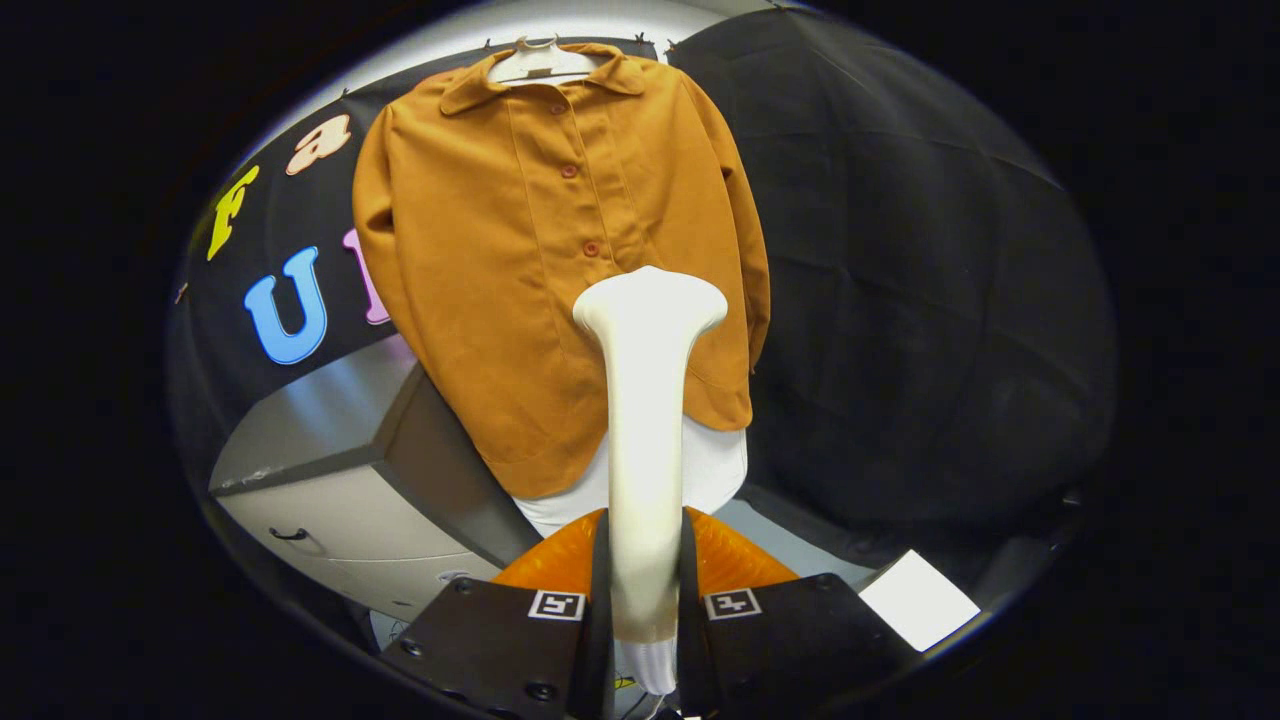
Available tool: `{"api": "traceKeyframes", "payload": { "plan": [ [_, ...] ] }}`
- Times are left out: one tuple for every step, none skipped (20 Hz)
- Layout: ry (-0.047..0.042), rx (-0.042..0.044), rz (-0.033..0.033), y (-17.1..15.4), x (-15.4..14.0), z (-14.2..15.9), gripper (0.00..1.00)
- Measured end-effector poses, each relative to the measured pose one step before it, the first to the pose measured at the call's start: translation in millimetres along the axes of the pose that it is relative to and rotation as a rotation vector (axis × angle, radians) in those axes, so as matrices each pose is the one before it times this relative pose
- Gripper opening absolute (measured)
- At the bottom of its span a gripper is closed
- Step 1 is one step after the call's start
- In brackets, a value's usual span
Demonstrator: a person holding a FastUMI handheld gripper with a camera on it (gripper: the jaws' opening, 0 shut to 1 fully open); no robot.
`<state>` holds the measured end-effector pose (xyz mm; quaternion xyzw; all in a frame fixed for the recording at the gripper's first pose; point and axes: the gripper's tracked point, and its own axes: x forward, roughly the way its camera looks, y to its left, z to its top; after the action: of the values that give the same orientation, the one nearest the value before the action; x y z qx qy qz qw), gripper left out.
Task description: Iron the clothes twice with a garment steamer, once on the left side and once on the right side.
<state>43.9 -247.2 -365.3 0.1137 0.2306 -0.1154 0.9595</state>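
Mustard-orange shirt (540,260), cream steamer (645,440), black-and-orange claw (645,610).

My one camera rides the hand-held gripper (643,600), looking forward and slightly upward along its fingers, fairly near the hanging shirt (530,250) straight ahead.

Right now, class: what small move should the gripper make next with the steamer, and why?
Probably ease the steamer, clamped in the gripper, forward toward the shirt beyond it; whether its head touches the cloth cannot be told.
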Motion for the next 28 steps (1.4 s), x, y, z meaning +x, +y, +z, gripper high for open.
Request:
{"api": "traceKeyframes", "payload": {
  "plan": [
    [-0.02369, -0.00653, 0.00773, 5.5, -6.25, 10.74, 0.29],
    [-0.02647, -0.00608, 0.00712, 5.21, -5.04, 10.53, 0.29],
    [-0.02545, -0.00316, 0.00807, 6.63, -4.79, 10.94, 0.29],
    [-0.02471, -0.00199, 0.00957, 6.4, -4.74, 12.3, 0.28],
    [-0.02553, -0.00308, 0.00867, 6.71, -5.88, 13.59, 0.28],
    [-0.02446, -0.00484, 0.00841, 9.82, -4.43, 10.65, 0.28],
    [-0.02479, -0.00351, 0.00908, 7.8, -4.21, 12.72, 0.28],
    [-0.02298, -0.00314, 0.01012, 7.95, -5.05, 12.5, 0.28],
    [-0.02228, -0.00484, 0.01158, 8.5, -3.56, 12.47, 0.28],
    [-0.02208, -0.00303, 0.01116, 8.23, -4.24, 12.08, 0.28],
    [-0.01894, -0.00344, 0.01207, 9.0, -3.58, 10.52, 0.28],
    [-0.0206, -0.00003, 0.01306, 8.87, -3.21, 11.35, 0.28],
    [-0.02031, 0.00004, 0.0139, 10.19, -3.22, 11.81, 0.28],
    [-0.0177, 0.00083, 0.01347, 10.35, -3.9, 10.84, 0.28],
    [-0.01919, -0.00006, 0.01305, 10.26, -2.99, 10.45, 0.28],
    [-0.0154, -0.00292, 0.01362, 10.09, -2.94, 10.77, 0.28],
    [-0.0134, -0.00397, 0.01265, 9.62, -1.71, 10.38, 0.28],
    [-0.01384, -0.0054, 0.0126, 12.06, -3.55, 9.76, 0.28],
    [-0.0082, -0.00836, 0.01077, 10.39, -5.29, 9.66, 0.28],
    [-0.00416, -0.00482, 0.00836, 10.44, -4.37, 8.05, 0.28],
    [-0.00331, 0.00296, 0.0122, 10.3, -0.53, 5.69, 0.28],
    [-0.00502, 0.00668, 0.01586, 11.15, -2.03, 5.7, 0.28],
    [-0.00393, 0.00235, 0.01544, 11.53, -2.18, 5.28, 0.28],
    [-0.00945, -0.00404, 0.01303, 10.55, -2.67, 4.55, 0.28],
    [-0.007, -0.0055, 0.01009, 8.32, -1.92, 4.35, 0.28],
    [-0.0057, -0.00807, 0.01079, 8.27, -3.11, 1.77, 0.28],
    [-0.00583, -0.00284, 0.01079, 8.23, -1.76, 2.08, 0.28],
    [-0.00249, -0.00296, 0.01009, 7.53, -1.7, 1.93, 0.28]
  ]
}}
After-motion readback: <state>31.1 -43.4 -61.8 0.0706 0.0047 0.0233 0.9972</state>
